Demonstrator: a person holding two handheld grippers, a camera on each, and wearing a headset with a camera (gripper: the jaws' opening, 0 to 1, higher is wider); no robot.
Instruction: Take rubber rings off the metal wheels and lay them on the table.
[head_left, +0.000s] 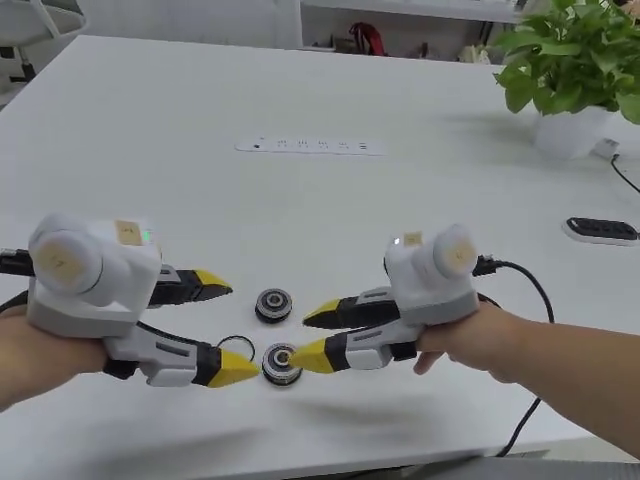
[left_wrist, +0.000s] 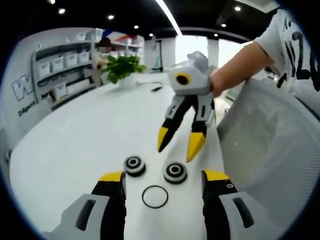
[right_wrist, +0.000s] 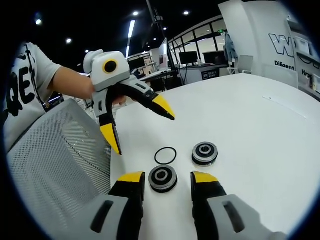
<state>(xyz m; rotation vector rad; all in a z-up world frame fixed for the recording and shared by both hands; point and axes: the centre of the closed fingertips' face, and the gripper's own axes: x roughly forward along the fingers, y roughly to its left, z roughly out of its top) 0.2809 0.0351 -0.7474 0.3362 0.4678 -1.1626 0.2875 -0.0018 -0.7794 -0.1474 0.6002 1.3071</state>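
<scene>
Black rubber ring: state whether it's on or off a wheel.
Off: the rubber ring lies flat on the table, apart from both metal wheels.

table (head_left: 300, 90): matt white, smooth | wheels (head_left: 273, 305): shiny metal | ring (left_wrist: 155, 196): black rubber

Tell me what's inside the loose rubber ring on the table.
Only bare white table shows inside the rubber ring, which lies flat. Nothing sits in its loop. The tabletop under the band itself is hidden.
</scene>
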